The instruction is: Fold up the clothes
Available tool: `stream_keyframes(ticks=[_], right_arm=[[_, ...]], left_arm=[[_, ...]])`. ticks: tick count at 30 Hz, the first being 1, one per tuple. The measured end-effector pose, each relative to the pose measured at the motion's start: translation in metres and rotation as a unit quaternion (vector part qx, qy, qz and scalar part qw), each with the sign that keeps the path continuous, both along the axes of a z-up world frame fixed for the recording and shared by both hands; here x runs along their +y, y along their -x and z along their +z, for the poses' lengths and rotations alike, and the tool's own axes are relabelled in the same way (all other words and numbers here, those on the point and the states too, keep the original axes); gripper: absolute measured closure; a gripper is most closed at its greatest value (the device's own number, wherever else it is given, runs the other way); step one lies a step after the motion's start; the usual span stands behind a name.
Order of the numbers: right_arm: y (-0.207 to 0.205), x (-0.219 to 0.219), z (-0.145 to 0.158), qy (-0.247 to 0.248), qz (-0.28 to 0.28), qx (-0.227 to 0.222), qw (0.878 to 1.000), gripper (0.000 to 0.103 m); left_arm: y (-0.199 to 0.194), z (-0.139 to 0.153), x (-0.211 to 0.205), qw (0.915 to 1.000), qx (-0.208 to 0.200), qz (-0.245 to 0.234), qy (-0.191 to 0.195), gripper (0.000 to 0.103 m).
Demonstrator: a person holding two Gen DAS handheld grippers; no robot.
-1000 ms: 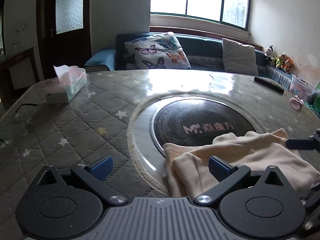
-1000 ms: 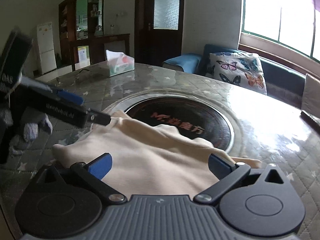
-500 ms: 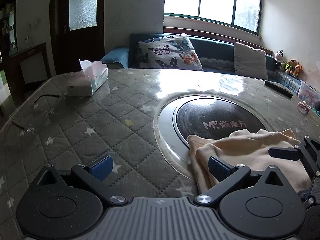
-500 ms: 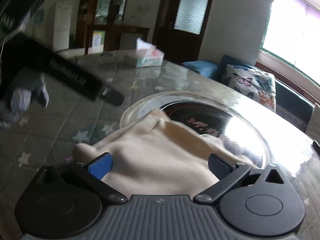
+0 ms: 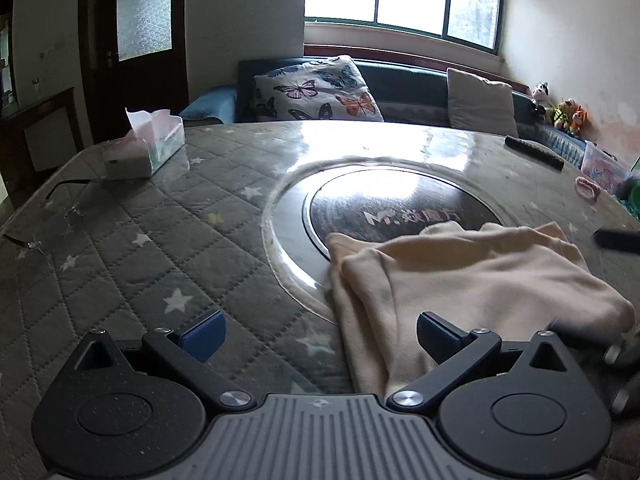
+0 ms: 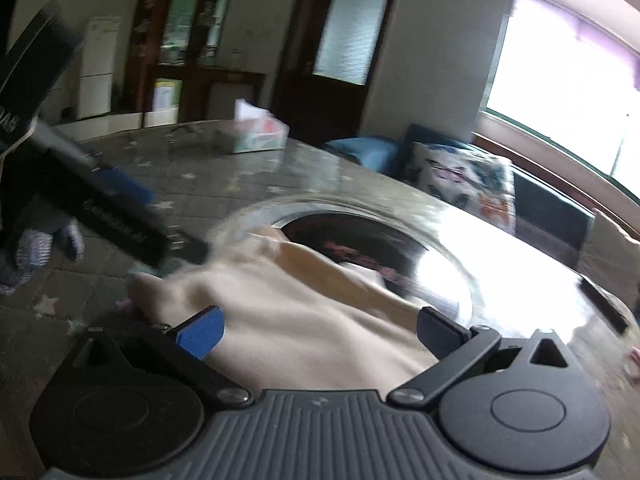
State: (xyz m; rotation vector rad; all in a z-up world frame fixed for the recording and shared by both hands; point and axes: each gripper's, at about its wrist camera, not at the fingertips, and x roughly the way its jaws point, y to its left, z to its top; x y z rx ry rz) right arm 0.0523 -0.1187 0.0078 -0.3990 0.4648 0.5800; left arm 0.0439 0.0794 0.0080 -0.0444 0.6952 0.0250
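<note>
**Cream garment lies folded on the table, both grippers spread above it**

You hold 2 grippers over a round table (image 5: 132, 248) covered in grey quilted cloth with white stars under a glossy clear sheet. At its centre sits a dark circular hotplate (image 5: 400, 208) ringed in metal.

The cream garment (image 5: 460, 276) lies on the near right part of the table, its far edge overlapping the hotplate. It already looks doubled over, with a layered fold line along its left side and a rounded bulge at the near right.

Your left gripper (image 5: 318, 334) has its blue-padded fingers spread wide and holds nothing; the right finger hovers over the garment's near left edge. Your right gripper (image 6: 318, 332) is also spread wide and empty, with cream fabric filling the space ahead of it. That view is blurred by motion.

The garment looks soft, light and limp, probably a fleece or knit. Expect it to sag and slide on the slick sheet. Pinching through all layers at a corner or along the left fold line likely gives the surest hold.

Further off sit a tissue box (image 5: 144, 152), a pair of glasses (image 5: 60, 208) and a remote control (image 5: 534, 151).
</note>
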Motion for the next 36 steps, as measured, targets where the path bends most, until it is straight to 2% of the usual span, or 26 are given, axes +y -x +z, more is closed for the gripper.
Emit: stream_keyframes(ticks=[8, 14, 16, 18, 26, 31, 36], right_arm=[[-0.016, -0.067, 0.002, -0.005, -0.119, -0.017, 0.993, 0.000], [-0.027, -0.097, -0.019, 0.006, -0.177, -0.005, 0.984, 0.000], [-0.031, -0.100, -0.030, 0.007, -0.181, 0.017, 0.983, 0.000], [-0.030, -0.104, -0.035, -0.013, -0.187, 0.021, 0.982, 0.000], [-0.022, -0.102, -0.016, -0.034, -0.172, -0.001, 0.985, 0.000], [-0.022, -0.092, -0.032, -0.011, -0.158, 0.018, 0.987, 0.000], [-0.018, -0.089, -0.018, -0.023, -0.152, 0.005, 0.988, 0.000]], left_arm=[[0.001, -0.006, -0.006, 0.9999, 0.005, 0.001, -0.015, 0.000], [-0.001, -0.009, -0.007, 0.9997, 0.012, 0.005, -0.019, 0.000], [-0.001, -0.011, -0.007, 0.9997, 0.015, 0.007, -0.020, 0.000], [-0.001, -0.012, -0.007, 0.9996, 0.017, 0.008, -0.019, 0.000], [-0.001, -0.008, -0.007, 0.9996, 0.011, 0.012, -0.021, 0.000], [0.000, -0.014, -0.006, 0.9996, 0.018, 0.015, -0.017, 0.000], [0.001, -0.010, -0.005, 0.9997, 0.014, 0.013, -0.014, 0.000]])
